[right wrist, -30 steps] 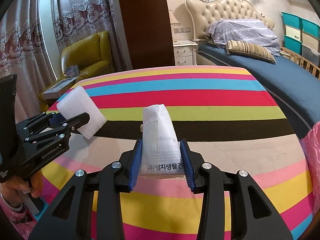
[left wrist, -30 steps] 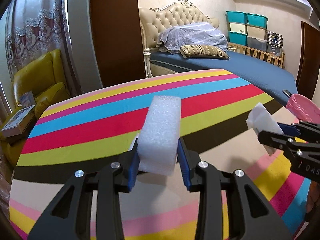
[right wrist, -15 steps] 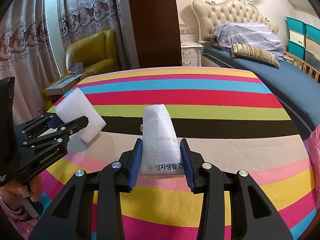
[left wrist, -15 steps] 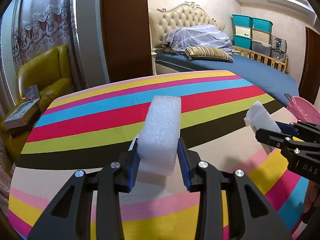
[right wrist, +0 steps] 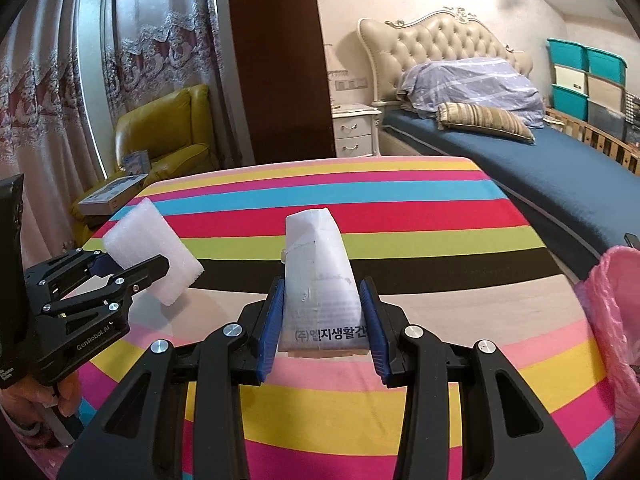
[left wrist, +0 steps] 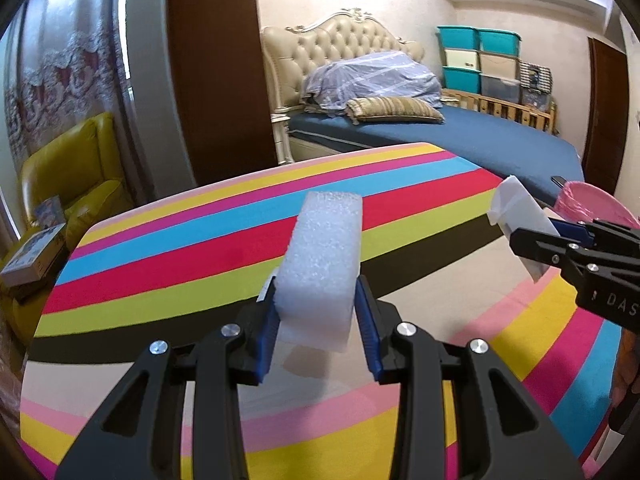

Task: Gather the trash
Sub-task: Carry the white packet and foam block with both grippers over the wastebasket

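My left gripper (left wrist: 318,320) is shut on a white foam block (left wrist: 324,256) and holds it above the striped table (left wrist: 160,264). My right gripper (right wrist: 322,312) is shut on a white paper packet (right wrist: 320,276) with Korean print, also above the table. Each gripper shows in the other's view: the right one with its packet (left wrist: 516,216) at the right edge, the left one with the foam block (right wrist: 152,252) at the left. A bin lined with a pink bag (right wrist: 612,312) stands at the table's right side; it also shows in the left wrist view (left wrist: 592,204).
The table (right wrist: 400,208) has bright coloured stripes. Beyond it are a bed with blue cover (right wrist: 520,160), a yellow armchair (right wrist: 168,132) with boxes, a white nightstand (right wrist: 354,128), curtains on the left and stacked storage boxes (left wrist: 480,64) at the back right.
Both grippers keep their hold. Both have risen and tilted a little, so more of the room shows; the table appears lower in both views.
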A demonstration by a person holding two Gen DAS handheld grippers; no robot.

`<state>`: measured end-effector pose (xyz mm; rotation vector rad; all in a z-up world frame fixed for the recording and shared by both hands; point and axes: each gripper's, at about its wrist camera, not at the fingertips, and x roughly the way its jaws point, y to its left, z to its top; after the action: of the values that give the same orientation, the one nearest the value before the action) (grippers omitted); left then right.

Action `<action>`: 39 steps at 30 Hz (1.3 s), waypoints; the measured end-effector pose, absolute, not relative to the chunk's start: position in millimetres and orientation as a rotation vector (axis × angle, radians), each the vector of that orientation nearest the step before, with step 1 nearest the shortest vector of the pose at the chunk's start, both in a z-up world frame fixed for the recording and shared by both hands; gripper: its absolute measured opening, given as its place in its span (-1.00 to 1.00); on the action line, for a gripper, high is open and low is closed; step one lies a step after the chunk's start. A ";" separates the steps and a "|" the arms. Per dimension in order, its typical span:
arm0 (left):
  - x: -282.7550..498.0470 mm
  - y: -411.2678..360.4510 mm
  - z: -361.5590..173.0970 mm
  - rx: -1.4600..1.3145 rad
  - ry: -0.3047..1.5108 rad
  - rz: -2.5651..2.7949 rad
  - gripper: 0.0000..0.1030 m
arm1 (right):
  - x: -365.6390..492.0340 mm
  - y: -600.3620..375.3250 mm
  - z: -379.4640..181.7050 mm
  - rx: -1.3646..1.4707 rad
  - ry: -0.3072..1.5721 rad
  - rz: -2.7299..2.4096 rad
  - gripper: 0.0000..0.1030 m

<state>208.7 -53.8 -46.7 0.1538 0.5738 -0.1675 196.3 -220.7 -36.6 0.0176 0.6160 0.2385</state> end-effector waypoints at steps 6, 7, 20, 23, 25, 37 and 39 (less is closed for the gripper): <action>219.4 -89.1 -46.9 0.207 0.583 -0.246 -0.31 | 190.7 -245.2 -40.2 0.041 0.618 0.192 -0.26; 219.7 -95.2 -47.3 0.217 0.582 -0.257 -0.32 | 189.3 -250.4 -40.3 0.043 0.616 0.180 -0.26; 231.9 -172.3 -53.1 0.304 0.598 -0.418 -0.31 | 165.0 -332.7 -35.3 0.064 0.563 -0.020 -0.26; 235.1 -191.1 -52.6 0.321 0.594 -0.450 -0.31 | 160.4 -350.1 -33.6 0.067 0.556 -0.071 -0.26; 236.6 -203.8 -51.9 0.334 0.590 -0.472 -0.31 | 154.7 -362.4 -31.2 0.060 0.547 -0.109 -0.26; 241.0 -278.7 -35.3 0.377 0.509 -0.621 -0.31 | 125.5 -432.1 -19.6 0.048 0.505 -0.311 -0.26; 239.3 -291.0 -30.3 0.367 0.498 -0.655 -0.31 | 119.3 -444.4 -17.4 0.057 0.496 -0.342 -0.26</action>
<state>239.3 -291.0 -30.3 0.3673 0.4978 -0.6553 119.3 -444.4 -17.4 0.0574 0.4963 -0.3422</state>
